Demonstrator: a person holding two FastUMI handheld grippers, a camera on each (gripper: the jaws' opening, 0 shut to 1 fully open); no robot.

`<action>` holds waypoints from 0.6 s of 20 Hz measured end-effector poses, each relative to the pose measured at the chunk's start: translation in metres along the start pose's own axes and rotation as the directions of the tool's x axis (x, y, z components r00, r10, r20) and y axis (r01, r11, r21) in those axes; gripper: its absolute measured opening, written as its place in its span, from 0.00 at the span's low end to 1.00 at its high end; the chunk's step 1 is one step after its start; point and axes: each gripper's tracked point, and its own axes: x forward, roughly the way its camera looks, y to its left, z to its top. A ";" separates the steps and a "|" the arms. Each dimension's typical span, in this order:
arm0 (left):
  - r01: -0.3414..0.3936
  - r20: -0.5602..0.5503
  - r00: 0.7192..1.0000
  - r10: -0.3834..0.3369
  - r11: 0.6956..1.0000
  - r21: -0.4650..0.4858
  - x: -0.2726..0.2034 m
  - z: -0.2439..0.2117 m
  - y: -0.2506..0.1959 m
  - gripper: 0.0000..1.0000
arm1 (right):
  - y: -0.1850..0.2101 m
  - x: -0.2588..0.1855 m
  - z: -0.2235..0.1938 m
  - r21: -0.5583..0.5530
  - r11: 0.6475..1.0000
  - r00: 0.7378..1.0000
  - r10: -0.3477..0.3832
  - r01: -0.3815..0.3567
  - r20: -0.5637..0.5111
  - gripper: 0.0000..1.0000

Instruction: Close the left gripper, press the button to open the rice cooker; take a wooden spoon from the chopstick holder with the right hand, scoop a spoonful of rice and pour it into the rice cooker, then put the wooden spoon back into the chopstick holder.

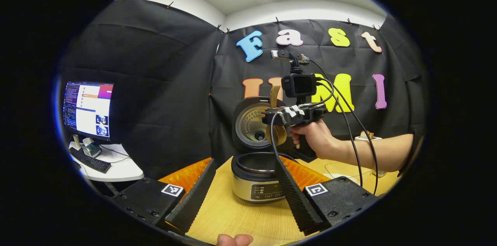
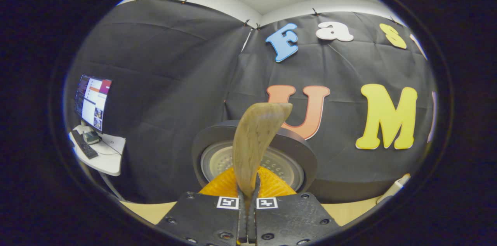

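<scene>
1. Black cloth walls close in a pale wooden table (image 1: pixel 240 215), on which the rice cooker (image 1: pixel 254 182) stands; all places below are given relative to this cooker.
2. Rice cooker: lid (image 1: pixel 252 123) raised upright behind the pot, its perforated metal inner plate facing forward; the round pot is open, with a brushed-metal body and a dark button panel at the front.
3. Right tongs (image 2: pixel 247 199): held by a hand (image 1: pixel 316 139) above the open pot and just in front of the lid, jaws pressed together on the handle of the wooden spoon (image 2: pixel 254 145).
4. Wooden spoon: smooth, curved, tan bowl standing up past the fingertips, directly over the cooker. Judged light and rigid but smooth enough to pivot, so the firm grip low on the narrow handle suits it. Whether rice lies in the bowl cannot be told.
5. Left tongs (image 1: pixel 242 195): in front of the cooker, low over the table, jaws spread wide and holding nothing; ribbed finger faces flank the pot.
6. Monitor (image 1: pixel 88 109) and keyboard on a small white side table, well to the left of the cooker.
</scene>
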 end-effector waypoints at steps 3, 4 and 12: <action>-0.010 -0.005 1.000 0.010 1.000 0.001 0.001 0.000 -0.001 0.98 | -0.003 -0.013 0.004 0.105 0.993 0.999 0.047 -0.046 -0.009 0.02; -0.015 -0.010 1.000 0.015 1.000 -0.001 0.000 -0.001 -0.002 0.98 | -0.009 -0.018 0.005 0.137 0.989 0.999 0.051 -0.048 -0.015 0.02; -0.013 0.002 1.000 0.013 1.000 -0.021 0.000 0.007 -0.025 0.98 | -0.112 -0.087 0.024 0.453 0.891 1.000 -0.002 -0.011 0.027 0.02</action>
